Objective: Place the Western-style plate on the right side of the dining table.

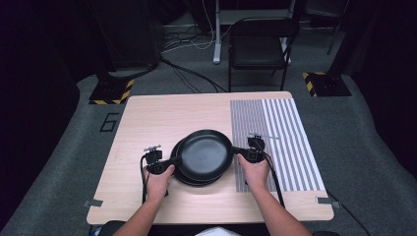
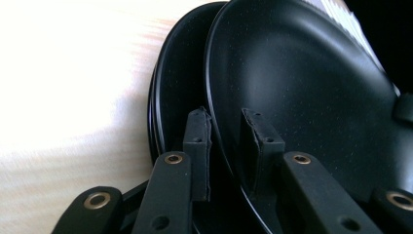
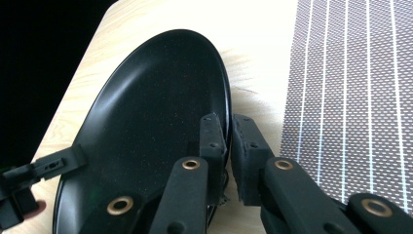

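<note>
You are sitting at a light wooden table (image 1: 147, 118), holding a two-jaw gripper in each hand. A grey striped placemat (image 1: 275, 142) is covering the table's right side. Near the middle, just left of the mat, a stack of black plates is resting, and you are working on the top plate (image 1: 205, 155), which is sitting slightly offset over the lower plate (image 1: 184, 178).

Your left gripper (image 1: 169, 161) is reaching in at the top plate's left rim. In the left gripper view its jaws are straddling that rim with a narrow gap showing, so they are standing slightly open rather than pinching it.

Your right gripper (image 1: 241, 153) is meeting the plate's right rim. In the right gripper view its jaws are pressing tight on the rim, gripping the top plate. Your two hands are facing each other across the plate.
</note>
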A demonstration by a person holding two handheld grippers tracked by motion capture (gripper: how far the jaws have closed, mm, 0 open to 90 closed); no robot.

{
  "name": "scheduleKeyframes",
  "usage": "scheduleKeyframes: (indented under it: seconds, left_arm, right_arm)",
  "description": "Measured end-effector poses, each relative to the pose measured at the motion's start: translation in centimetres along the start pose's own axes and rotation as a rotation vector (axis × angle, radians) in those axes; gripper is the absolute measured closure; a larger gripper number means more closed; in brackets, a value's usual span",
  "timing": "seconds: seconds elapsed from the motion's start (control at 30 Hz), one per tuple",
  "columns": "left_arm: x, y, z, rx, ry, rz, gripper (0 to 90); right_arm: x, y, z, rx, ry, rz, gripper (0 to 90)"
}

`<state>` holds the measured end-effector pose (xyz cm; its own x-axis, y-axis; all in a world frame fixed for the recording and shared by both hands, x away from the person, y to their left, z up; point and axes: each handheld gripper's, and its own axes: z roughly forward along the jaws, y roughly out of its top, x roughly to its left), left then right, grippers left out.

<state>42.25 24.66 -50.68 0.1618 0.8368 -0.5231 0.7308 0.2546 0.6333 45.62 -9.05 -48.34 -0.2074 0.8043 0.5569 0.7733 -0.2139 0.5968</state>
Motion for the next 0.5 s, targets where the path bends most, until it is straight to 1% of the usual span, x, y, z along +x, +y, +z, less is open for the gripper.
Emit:
scheduleKeyframes:
  seconds: [0.1, 0.13, 0.2, 0.23, 0.27, 0.33, 0.4, 0.5]
  left_arm:
    - [-0.1, -0.4, 0.0, -0.023, 0.005, -0.03, 74.8]
    - [-0.2, -0.4, 0.0, -0.027, 0.006, -0.033, 74.9]
    - [-0.1, -0.6, -0.1, -0.031, 0.007, -0.035, 75.1]
    - [-0.2, -0.7, -0.1, -0.042, 0.008, -0.037, 75.2]
    - [-0.2, -0.7, 0.0, -0.05, 0.009, -0.048, 75.2]
    - [-0.2, -0.9, 0.0, -0.066, 0.009, -0.052, 75.5]
    - [-0.2, -1.0, 0.0, -0.074, 0.01, -0.055, 75.5]
    - [-0.2, -1.2, 0.0, -0.082, 0.008, -0.059, 75.7]
  right_arm:
    - [0.2, -0.3, -0.1, -0.015, -0.008, 0.006, 83.1]
    - [0.2, -0.6, -0.3, -0.018, -0.008, 0.004, 82.1]
    - [0.3, -1.6, -0.6, -0.022, 0.003, 0.013, 79.8]
    - [0.2, -1.9, -0.7, -0.025, 0.009, 0.015, 78.5]
    - [0.2, -2.4, -0.9, -0.026, 0.023, 0.02, 77.3]
    - [0.3, -3.3, -1.1, -0.028, 0.042, 0.04, 75.5]
    - [0.4, -3.8, -1.3, -0.023, 0.045, 0.05, 74.3]
    - [0.5, -4.1, -1.5, -0.018, 0.05, 0.066, 74.1]
